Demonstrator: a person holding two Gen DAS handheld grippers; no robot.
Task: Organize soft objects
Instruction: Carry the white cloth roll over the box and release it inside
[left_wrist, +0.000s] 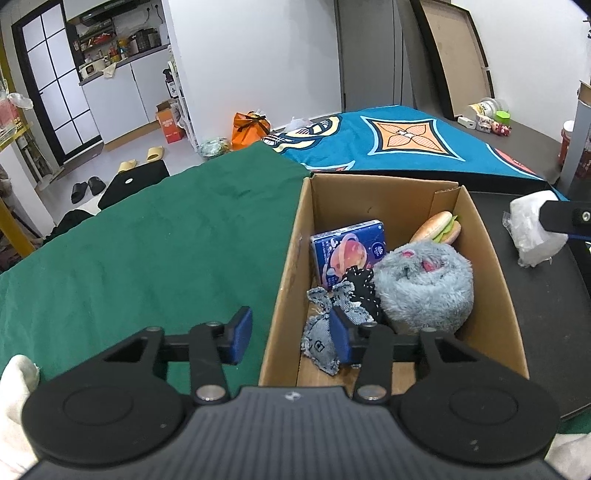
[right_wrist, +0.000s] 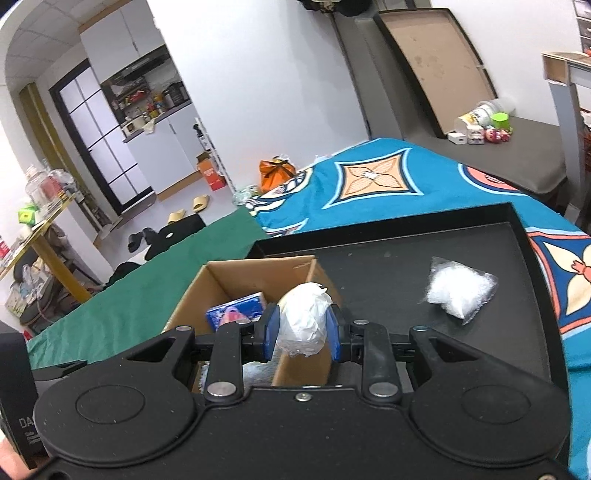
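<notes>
A cardboard box (left_wrist: 291, 236) stands on the table and holds a blue tissue pack (left_wrist: 347, 249), a grey plush (left_wrist: 424, 280), a toy burger (left_wrist: 439, 229), denim fabric pieces (left_wrist: 325, 332) and a black stitched cloth (left_wrist: 364, 284). My left gripper (left_wrist: 291, 330) is open and empty, straddling the box's left wall near its front corner. My right gripper (right_wrist: 302, 328) is shut on a white crumpled plastic bundle (right_wrist: 304, 317), held above the box's right wall (right_wrist: 321, 275); the bundle also shows in the left wrist view (left_wrist: 532, 229). A clear bag of white stuffing (right_wrist: 458, 291) lies on the black tray (right_wrist: 388, 258).
A green cloth (left_wrist: 147, 251) covers the table left of the box. A blue patterned blanket (right_wrist: 388, 177) lies behind the tray. Small items (right_wrist: 484, 125) sit on a grey surface at the far right. Slippers (left_wrist: 140, 158) and an orange bag (left_wrist: 249, 129) are on the floor.
</notes>
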